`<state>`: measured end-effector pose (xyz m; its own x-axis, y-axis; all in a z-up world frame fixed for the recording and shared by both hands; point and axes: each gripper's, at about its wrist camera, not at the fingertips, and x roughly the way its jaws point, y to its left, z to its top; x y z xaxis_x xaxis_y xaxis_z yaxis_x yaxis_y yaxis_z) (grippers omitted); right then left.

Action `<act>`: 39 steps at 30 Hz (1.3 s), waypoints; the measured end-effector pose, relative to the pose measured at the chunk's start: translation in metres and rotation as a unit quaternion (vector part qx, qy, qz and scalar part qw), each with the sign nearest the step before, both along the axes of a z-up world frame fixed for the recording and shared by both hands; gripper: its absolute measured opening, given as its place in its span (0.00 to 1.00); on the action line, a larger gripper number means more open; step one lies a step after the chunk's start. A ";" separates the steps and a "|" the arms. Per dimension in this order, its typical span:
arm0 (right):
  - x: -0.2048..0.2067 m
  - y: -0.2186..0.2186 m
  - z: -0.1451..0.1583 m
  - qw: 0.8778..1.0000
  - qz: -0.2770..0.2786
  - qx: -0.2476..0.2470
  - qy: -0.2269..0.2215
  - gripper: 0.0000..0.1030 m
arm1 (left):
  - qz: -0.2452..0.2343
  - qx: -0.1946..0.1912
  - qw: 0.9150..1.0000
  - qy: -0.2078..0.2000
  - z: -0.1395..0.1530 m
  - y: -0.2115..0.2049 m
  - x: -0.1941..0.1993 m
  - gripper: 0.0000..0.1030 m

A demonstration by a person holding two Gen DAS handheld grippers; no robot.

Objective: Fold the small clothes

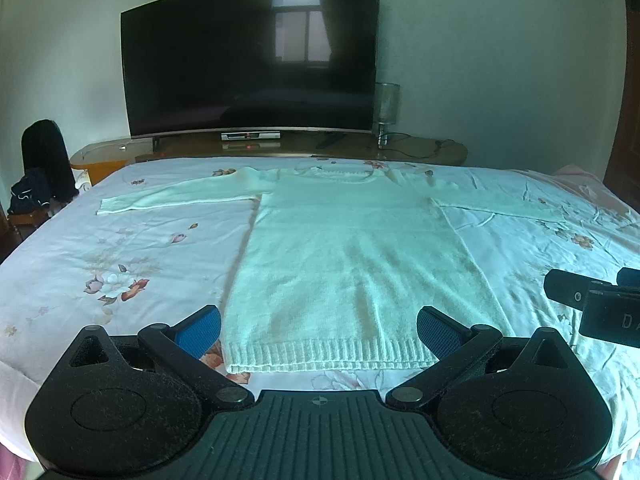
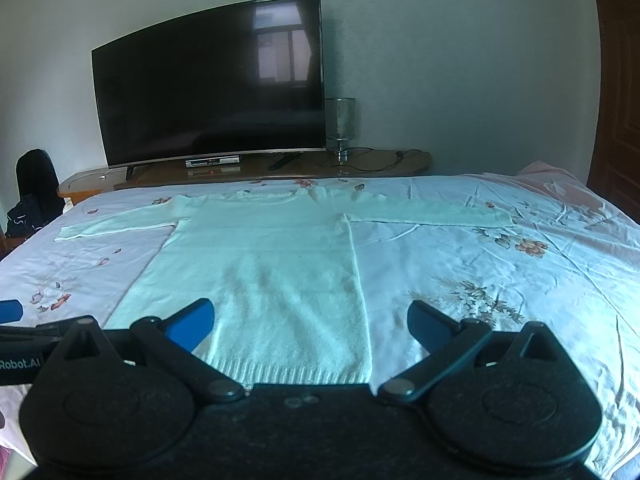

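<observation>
A white knit sweater [image 1: 352, 256] lies flat on the bed with both sleeves spread out sideways and its ribbed hem toward me; it also shows in the right wrist view [image 2: 264, 264]. My left gripper [image 1: 319, 330] is open and empty, hovering just above the hem, its fingers straddling the hem's width. My right gripper [image 2: 311, 322] is open and empty above the hem's right corner. The right gripper's side shows in the left wrist view [image 1: 592, 304] at the right edge, and part of the left gripper shows in the right wrist view [image 2: 16, 332].
The bed has a pale floral sheet [image 1: 120, 264]. Behind it a low wooden cabinet [image 1: 424, 151] carries a large dark TV [image 1: 248, 60], a set-top box and a lamp [image 1: 386, 114]. Dark bags [image 1: 40, 168] sit at the far left.
</observation>
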<state>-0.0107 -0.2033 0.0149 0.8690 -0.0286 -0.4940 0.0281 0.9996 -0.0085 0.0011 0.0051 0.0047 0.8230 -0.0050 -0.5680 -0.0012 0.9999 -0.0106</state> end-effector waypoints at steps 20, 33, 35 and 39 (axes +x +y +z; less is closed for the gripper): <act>0.090 -0.124 0.011 0.992 -0.090 0.067 -0.050 0.92 | 0.034 -0.046 0.994 -0.091 0.003 0.022 0.144 1.00; 0.297 -0.331 -0.087 0.938 -0.224 0.264 -0.032 0.31 | 0.110 -0.021 0.994 -0.022 -0.076 0.044 0.348 1.00; 0.317 -0.356 -0.111 0.925 -0.243 0.290 -0.021 0.32 | 0.105 -0.002 0.994 -0.004 -0.091 0.042 0.367 1.00; 0.341 -0.385 -0.146 0.907 -0.268 0.324 -0.010 0.32 | 0.094 -0.006 0.995 0.013 -0.108 0.041 0.385 1.00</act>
